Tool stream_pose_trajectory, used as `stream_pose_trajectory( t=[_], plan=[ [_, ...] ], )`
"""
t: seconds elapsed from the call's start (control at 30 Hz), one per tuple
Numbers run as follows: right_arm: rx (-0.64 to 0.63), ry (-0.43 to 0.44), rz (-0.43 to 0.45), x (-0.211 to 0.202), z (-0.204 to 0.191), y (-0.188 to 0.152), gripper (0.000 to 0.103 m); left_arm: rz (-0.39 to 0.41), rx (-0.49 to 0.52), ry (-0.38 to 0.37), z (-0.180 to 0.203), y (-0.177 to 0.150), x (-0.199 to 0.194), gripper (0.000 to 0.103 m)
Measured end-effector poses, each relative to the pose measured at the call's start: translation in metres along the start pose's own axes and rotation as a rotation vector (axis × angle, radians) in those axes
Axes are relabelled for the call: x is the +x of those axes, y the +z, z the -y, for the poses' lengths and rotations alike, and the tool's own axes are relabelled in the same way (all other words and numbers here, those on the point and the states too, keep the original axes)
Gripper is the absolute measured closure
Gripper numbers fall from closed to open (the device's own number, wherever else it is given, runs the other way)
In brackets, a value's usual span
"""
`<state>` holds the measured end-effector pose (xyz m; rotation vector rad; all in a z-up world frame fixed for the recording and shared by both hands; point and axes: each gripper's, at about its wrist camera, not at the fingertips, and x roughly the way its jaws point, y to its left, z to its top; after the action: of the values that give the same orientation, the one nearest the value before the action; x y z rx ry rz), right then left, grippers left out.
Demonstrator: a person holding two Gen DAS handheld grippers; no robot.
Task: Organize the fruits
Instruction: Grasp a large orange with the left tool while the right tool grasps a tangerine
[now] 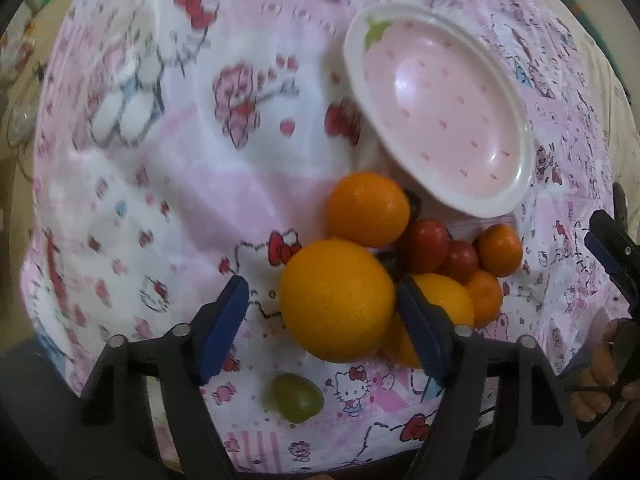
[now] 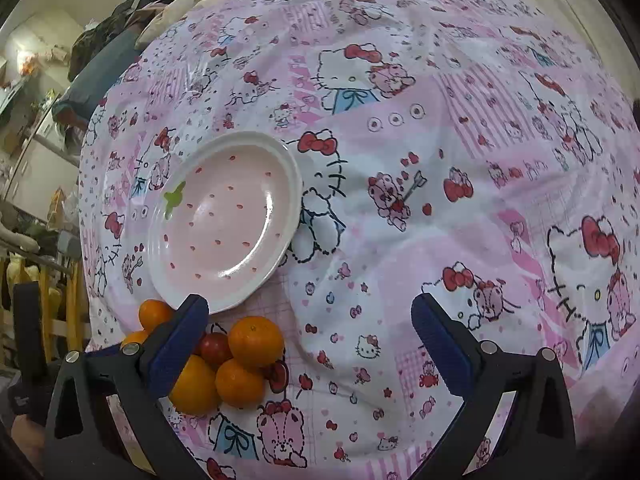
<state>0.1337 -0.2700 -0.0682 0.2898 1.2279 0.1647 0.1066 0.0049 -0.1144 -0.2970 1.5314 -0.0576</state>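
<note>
— Fruit count on the patterned cloth (image 1: pixel 160 200)?

— Five orange-skinned in the left wrist view. Big orange (image 1: pixel 336 300) nearest, second orange (image 1: pixel 368 208) behind it, third orange (image 1: pixel 440 300) half hidden by a finger. Then two small oranges (image 1: pixel 500 250) at the far side of the heap. Two red fruits (image 1: pixel 424 246) in the middle, touching each other. One green grape (image 1: pixel 296 398), alone, nearer the camera and apart from the heap.

— Dishes?

— One pink plate (image 1: pixel 480 208) with a white rim, just beyond the heap, second orange near its rim.

— Claws?

— Left gripper (image 1: pixel 320 284) partly spread, straddling the big orange. One pad right at the fruit's side, contact unclear; the other pad clear of it, so no squeeze. Right gripper (image 2: pixel 310 304) spread wide over plain cloth, holding nothing, with the heap just beside one finger.

— Anything hard to make out?

— Two dark bits (image 1: pixel 414 204) wedged among the fruit, too hidden to name. In the right wrist view, all five oranges showing again, two partly behind the finger. There, one red fruit plain, the second hard to tell from the red print. Cloth blurred at the far left of the left view. At that view's right edge, part of the right gripper and a hand (image 1: pixel 600 368), both cut off.
</note>
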Motion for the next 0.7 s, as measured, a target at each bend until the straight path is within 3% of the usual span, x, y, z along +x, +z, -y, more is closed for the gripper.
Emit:
stream_pose_trajectory(
  t=[0.07,0.13,0.2,0.27,0.37,0.53,0.6,0.63,0.7],
  plan=[
    [-0.004,0.005,-0.014,0.003,-0.002,0.000,0.000,-0.018,-0.022,-0.040,-0.001,-0.001,0.002,0.046],
    [0.005,0.054,-0.067,0.012,-0.002,-0.002,0.000,-0.018,-0.011,-0.047,0.002,-0.001,0.000,0.048],
    [0.023,0.135,-0.158,0.026,-0.003,-0.005,0.008,-0.016,-0.009,-0.047,0.002,-0.003,0.000,0.048],
    [0.020,0.161,-0.222,0.038,-0.006,-0.010,0.023,-0.017,-0.012,-0.051,0.003,-0.002,0.000,0.048],
    [0.014,0.181,-0.288,0.051,-0.011,-0.016,0.031,-0.016,-0.003,-0.046,0.003,-0.003,0.000,0.049],
    [0.002,0.135,-0.303,0.065,-0.016,-0.017,0.039,-0.011,0.001,-0.047,0.001,-0.004,-0.002,0.051],
    [-0.014,0.141,-0.305,0.068,-0.019,-0.018,0.046,-0.009,0.004,-0.044,0.002,-0.005,-0.002,0.051],
    [-0.018,0.154,-0.306,0.069,-0.020,-0.017,0.056,-0.008,0.007,-0.042,0.003,-0.005,-0.003,0.051],
    [-0.041,0.152,-0.298,0.067,-0.024,-0.018,0.059,0.000,0.016,-0.038,0.005,-0.005,-0.005,0.052]
  ],
)
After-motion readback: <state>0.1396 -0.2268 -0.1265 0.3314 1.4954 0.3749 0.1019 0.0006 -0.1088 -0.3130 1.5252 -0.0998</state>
